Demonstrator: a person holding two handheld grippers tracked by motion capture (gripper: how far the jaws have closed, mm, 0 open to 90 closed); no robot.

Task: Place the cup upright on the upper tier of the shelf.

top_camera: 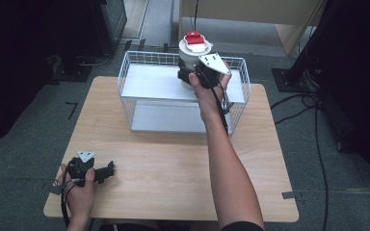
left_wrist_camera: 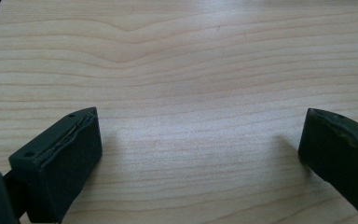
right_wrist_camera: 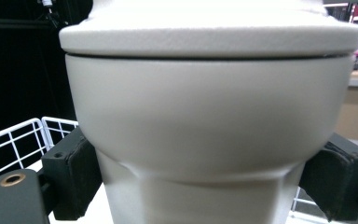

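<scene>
At the upper centre of the high view, the right gripper [top_camera: 189,76] clamps the narrow waist of the white red-lidded jar [top_camera: 194,50] over the wire basket [top_camera: 125,79], where it may slip; the left gripper [top_camera: 107,172] rests wide open and empty at lower left.

Cream jar [top_camera: 189,57] with red lid [top_camera: 193,38], white wire basket [top_camera: 139,60], pale wood-grain table [top_camera: 173,163]

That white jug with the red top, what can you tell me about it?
The jug is a squat off-white container, plastic by its look, with a wide overhanging lid carrying a red piece. It stands upright over the upper shelf of the white wire rack, at its far side. The right gripper clamps its narrower lower body from both sides.
</scene>
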